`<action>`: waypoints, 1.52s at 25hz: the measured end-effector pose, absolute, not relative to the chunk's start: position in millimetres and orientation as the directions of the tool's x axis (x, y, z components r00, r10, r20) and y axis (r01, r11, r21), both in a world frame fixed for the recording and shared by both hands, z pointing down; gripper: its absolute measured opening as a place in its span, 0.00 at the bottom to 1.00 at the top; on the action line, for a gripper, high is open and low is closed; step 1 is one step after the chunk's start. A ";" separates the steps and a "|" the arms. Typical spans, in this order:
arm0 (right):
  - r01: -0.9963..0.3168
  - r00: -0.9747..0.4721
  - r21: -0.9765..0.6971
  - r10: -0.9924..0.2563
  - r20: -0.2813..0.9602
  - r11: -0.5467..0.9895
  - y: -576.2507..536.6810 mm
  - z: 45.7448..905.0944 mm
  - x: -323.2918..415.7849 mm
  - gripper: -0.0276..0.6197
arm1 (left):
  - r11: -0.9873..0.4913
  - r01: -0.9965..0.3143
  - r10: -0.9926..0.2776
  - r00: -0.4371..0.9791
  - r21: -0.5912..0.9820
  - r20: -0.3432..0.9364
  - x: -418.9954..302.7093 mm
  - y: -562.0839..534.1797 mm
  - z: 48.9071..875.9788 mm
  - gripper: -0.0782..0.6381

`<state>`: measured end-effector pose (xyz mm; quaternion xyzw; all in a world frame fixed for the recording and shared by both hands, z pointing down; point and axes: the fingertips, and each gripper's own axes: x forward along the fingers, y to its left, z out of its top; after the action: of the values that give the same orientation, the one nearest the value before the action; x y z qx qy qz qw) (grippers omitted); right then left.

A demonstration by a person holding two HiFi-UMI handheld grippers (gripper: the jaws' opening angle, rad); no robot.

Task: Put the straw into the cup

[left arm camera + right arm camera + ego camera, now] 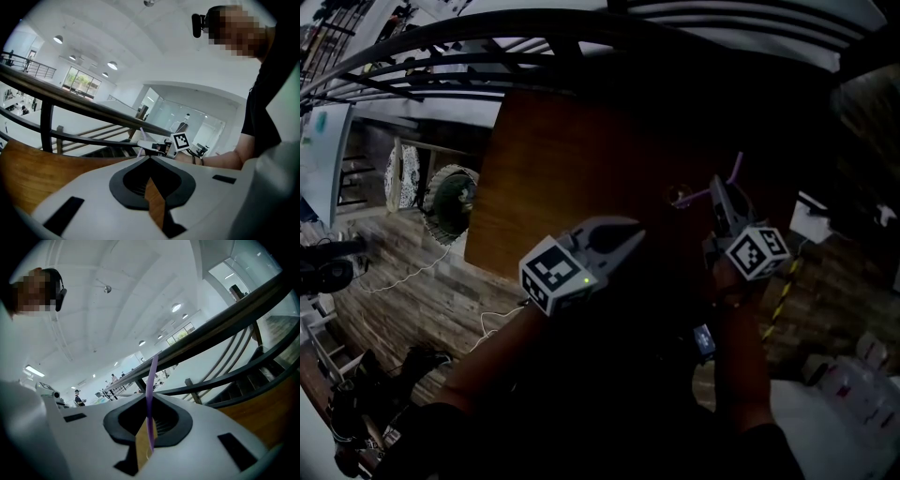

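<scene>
The fingers of the right gripper (pixel 151 398) were closed on a thin purple straw (pixel 153 376), held above the wooden table (pixel 572 169). The straw's long axis ran nearly upright, rising from between the fingers and leaning slightly. Nearby, the fingers of the left gripper (pixel 150 158) were closed together, empty.

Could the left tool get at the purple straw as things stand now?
Probably yes. The left tool is shut and empty, and the straw, clamped in the right tool, stands straight ahead of it with nothing between. It must open first.
</scene>
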<state>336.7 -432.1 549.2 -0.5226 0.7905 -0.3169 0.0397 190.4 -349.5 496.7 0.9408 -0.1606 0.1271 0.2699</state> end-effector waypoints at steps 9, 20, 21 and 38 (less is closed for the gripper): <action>-0.800 -0.487 -0.544 -0.805 0.339 0.255 -414.8 582.9 319.6 0.09 | -0.803 -0.366 -0.230 0.919 0.471 0.322 191.6 -347.1 497.2 0.12; -0.816 -0.479 -0.534 -0.774 0.413 0.221 -412.2 614.1 309.0 0.09 | -0.802 -0.365 -0.232 0.920 0.473 0.317 193.2 -346.9 496.3 0.12; -0.818 -0.479 -0.532 -0.772 0.418 0.220 -411.8 616.0 308.5 0.09 | -0.803 -0.365 -0.231 0.920 0.472 0.317 193.0 -346.6 496.4 0.12; -0.827 -0.483 -0.522 -0.741 0.467 0.211 -407.6 636.8 295.8 0.09 | -0.801 -0.361 -0.229 0.922 0.478 0.313 184.8 -343.2 496.7 0.12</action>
<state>295.8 -407.6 636.8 -0.5051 0.7759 -0.3735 -0.0576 184.8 -343.2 496.7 0.9412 -0.1566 0.1205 0.2740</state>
